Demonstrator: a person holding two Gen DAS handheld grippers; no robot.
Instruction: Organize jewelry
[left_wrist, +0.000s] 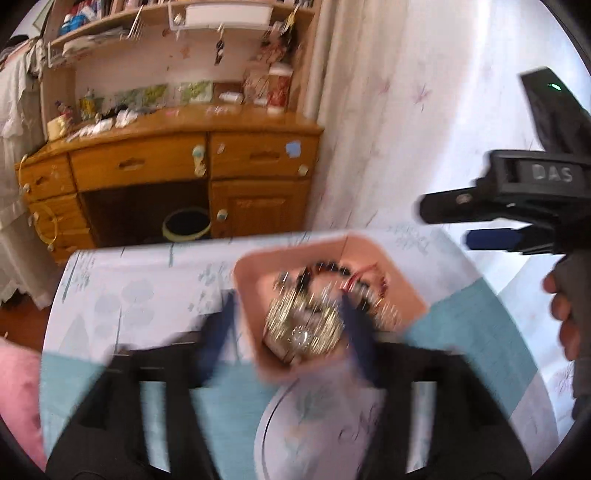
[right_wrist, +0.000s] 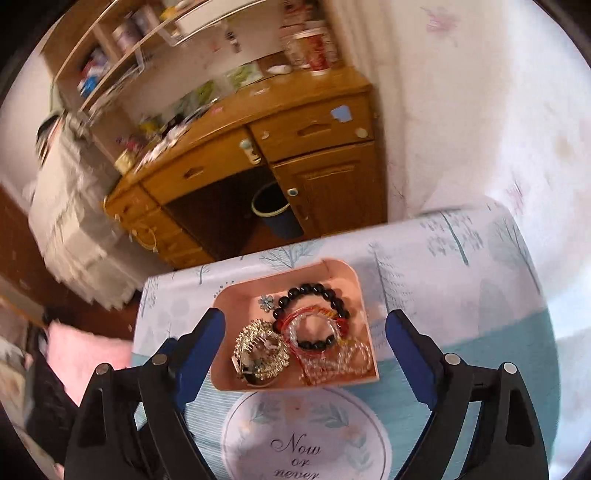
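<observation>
We see the pink tray (right_wrist: 343, 275) with the jewelry lying on the surface (right_wrist: 480, 258), which is covered with a cloth of pale trees and a blue band. In the right wrist view the right hand-held gripper (right_wrist: 304, 325) is wide, its two blue fingers (right_wrist: 207, 332) standing on both sides of the tray and apart from it, with nothing between them but the tray below. Inside the tray this view shows clearly a black bead bracelet (right_wrist: 314, 293), a red cord bracelet (right_wrist: 295, 317), clear bead bracelets (right_wrist: 343, 360), a gold ornament (right_wrist: 262, 350) at the left and a small flower piece (right_wrist: 265, 302). In the left wrist view everything is blurred, so the pieces run together. There the left hand-held gripper (left_wrist: 288, 328) is also wide and empty, one finger at the left edge of the tray (left_wrist: 255, 266), the other over the jewelry. Only this view shows the right hand-held gripper (left_wrist: 461, 218) from the side, above the far right part of the surface (left_wrist: 147, 280), with the person's hand (left_wrist: 565, 314) behind it. Both views show a wooden desk (right_wrist: 229, 147) behind.
</observation>
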